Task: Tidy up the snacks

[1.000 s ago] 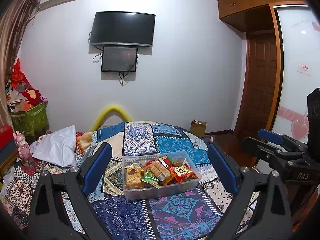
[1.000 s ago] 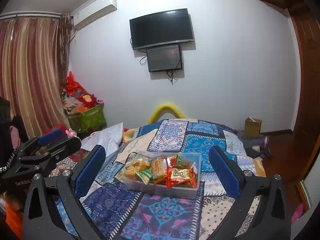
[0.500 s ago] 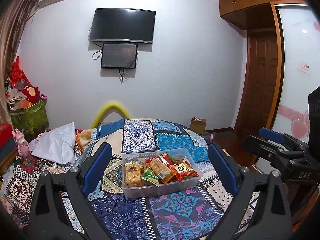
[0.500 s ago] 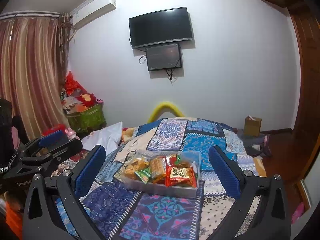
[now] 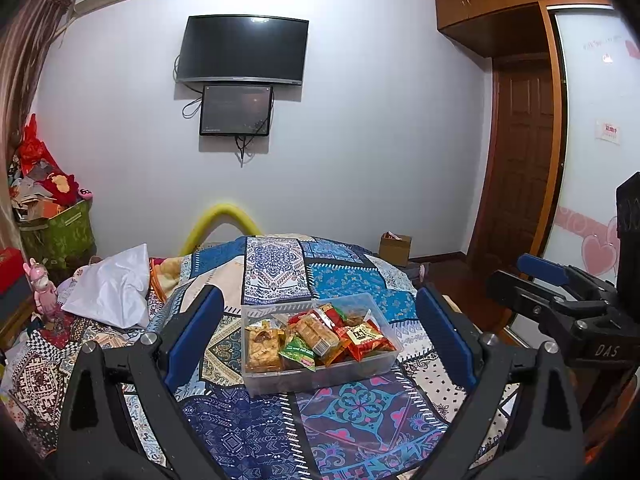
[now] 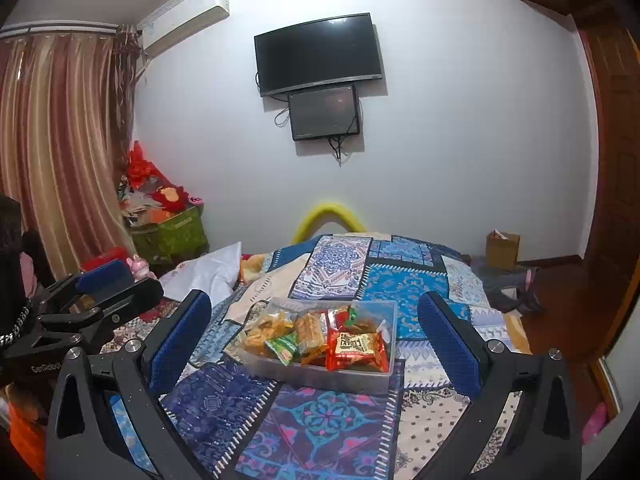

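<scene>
- Snack packets (image 5: 320, 336) heaped in a clear plastic bin (image 5: 372, 364), on the patchwork bedspread (image 5: 352, 412) near the bed's foot edge.
- Red packet (image 6: 358, 348) on top, toward the bin's right end; green one (image 6: 282, 346) near the middle.
- Left gripper (image 5: 320, 340) spread wide, nothing held, above the bedspread.
- Right gripper (image 6: 316, 348) likewise spread, nothing between its blue pads (image 6: 450, 344).

clear plastic tub (image 5: 320, 372), glossy wrappers (image 6: 356, 350)
</scene>
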A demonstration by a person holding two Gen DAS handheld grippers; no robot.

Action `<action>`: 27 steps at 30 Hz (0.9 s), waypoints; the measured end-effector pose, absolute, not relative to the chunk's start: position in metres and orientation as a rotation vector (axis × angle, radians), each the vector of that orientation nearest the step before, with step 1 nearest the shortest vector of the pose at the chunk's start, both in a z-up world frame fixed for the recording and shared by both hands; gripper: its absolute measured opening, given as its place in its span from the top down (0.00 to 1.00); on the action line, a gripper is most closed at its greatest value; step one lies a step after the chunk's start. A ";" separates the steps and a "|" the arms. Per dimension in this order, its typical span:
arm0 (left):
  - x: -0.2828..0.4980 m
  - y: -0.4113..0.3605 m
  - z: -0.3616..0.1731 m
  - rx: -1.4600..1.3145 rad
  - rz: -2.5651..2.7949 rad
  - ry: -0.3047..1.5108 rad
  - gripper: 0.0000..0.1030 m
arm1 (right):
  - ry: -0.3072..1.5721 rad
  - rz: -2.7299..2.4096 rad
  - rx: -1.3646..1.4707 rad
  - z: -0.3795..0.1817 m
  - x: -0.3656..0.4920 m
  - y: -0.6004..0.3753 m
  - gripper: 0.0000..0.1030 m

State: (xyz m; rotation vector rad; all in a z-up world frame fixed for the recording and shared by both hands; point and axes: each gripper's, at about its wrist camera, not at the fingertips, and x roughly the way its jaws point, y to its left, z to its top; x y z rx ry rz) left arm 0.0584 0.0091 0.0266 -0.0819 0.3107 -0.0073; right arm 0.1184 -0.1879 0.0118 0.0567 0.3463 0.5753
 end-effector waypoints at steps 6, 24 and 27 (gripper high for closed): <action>0.058 0.010 0.026 -0.086 -0.011 0.313 0.05 | 0.348 0.576 0.057 0.012 0.119 -0.188 0.00; 0.059 0.005 0.024 -0.091 -0.027 0.317 0.05 | 0.361 0.570 0.056 0.007 0.121 -0.189 0.00; 0.059 0.004 0.023 -0.091 -0.036 0.320 0.05 | 0.365 0.570 0.056 0.007 0.122 -0.189 0.00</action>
